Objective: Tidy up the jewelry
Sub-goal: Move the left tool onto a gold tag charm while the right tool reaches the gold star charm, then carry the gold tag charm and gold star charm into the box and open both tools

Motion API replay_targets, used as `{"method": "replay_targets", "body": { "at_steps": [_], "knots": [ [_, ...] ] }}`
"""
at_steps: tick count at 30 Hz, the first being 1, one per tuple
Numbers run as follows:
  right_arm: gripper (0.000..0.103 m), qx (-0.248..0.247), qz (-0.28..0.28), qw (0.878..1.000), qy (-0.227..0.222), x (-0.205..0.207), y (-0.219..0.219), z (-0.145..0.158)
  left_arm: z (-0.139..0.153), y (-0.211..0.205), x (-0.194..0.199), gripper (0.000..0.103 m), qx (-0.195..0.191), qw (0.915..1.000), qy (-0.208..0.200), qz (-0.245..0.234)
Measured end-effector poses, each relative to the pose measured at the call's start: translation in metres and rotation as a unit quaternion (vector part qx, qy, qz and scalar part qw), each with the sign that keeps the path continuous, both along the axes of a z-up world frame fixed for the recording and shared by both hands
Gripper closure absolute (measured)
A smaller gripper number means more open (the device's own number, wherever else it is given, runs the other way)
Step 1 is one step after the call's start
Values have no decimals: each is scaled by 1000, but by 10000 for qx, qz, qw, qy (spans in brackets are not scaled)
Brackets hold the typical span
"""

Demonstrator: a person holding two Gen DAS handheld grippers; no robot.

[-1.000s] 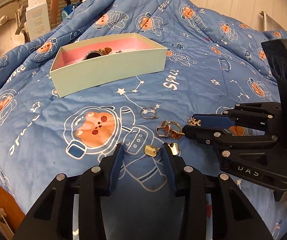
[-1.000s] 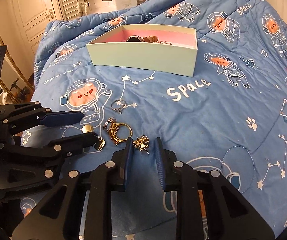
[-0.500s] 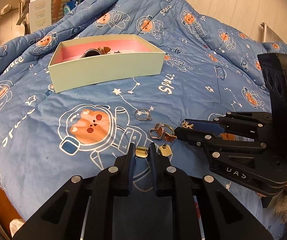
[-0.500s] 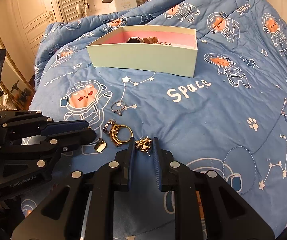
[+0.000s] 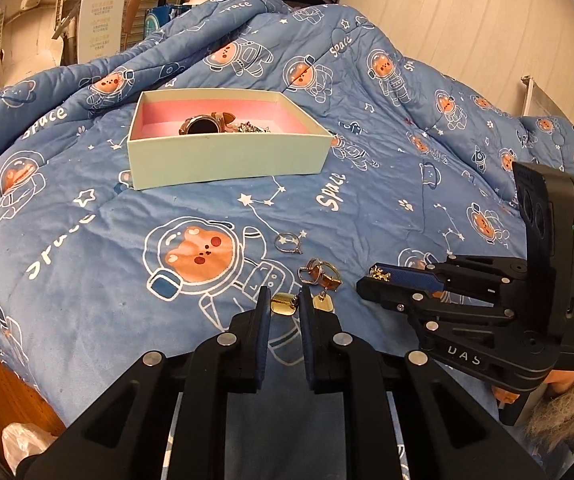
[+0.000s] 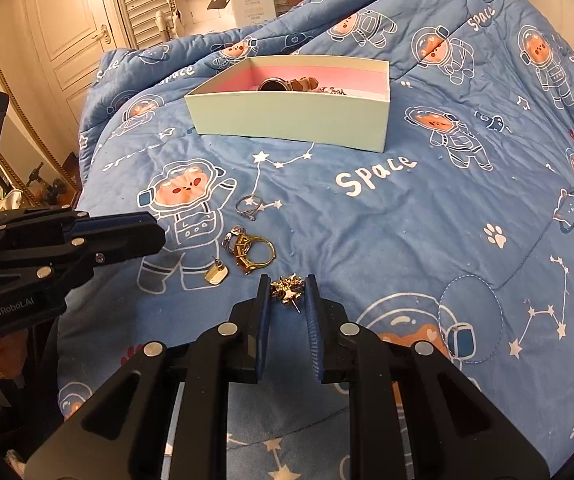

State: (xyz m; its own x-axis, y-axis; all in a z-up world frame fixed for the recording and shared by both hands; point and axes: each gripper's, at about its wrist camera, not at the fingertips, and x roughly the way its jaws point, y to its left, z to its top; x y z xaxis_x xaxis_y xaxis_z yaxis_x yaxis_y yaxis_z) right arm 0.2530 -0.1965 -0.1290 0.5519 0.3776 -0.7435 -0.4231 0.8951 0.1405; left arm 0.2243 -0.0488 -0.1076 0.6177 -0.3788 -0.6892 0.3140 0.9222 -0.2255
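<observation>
- The left gripper [image 5: 283,304] was matte black plastic, its two fingers [image 5: 261,320] faced inside with dark blue ribbed pads.
- Round silver screw heads studded its angular linkage arms across the lower frame.
- Seen at the left edge of the right wrist view, its side carried the white marking "GenRobot.AI" and a black block with round lens openings.
- The right gripper [image 6: 287,294] had the same black build, blue pads and silver screws.
- At the right of the left wrist view its body bore white letters "DAS", and an upright black module showed a small green light.
- A pale furry cuff [image 5: 567,404] edged the sleeve in that view's lower right corner.
</observation>
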Motion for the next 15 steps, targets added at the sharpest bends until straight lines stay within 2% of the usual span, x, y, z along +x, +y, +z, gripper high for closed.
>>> {"method": "replay_targets", "body": {
  "at_steps": [8,15],
  "knots": [
    [85,222,154,9996,-38,-9,2,18,22,6,-1,89,63,9998,-203,64],
    [86,410,330,9985,-173,3,11,41,33,11,12,89,53,9995,-305,34]
  ]
}}
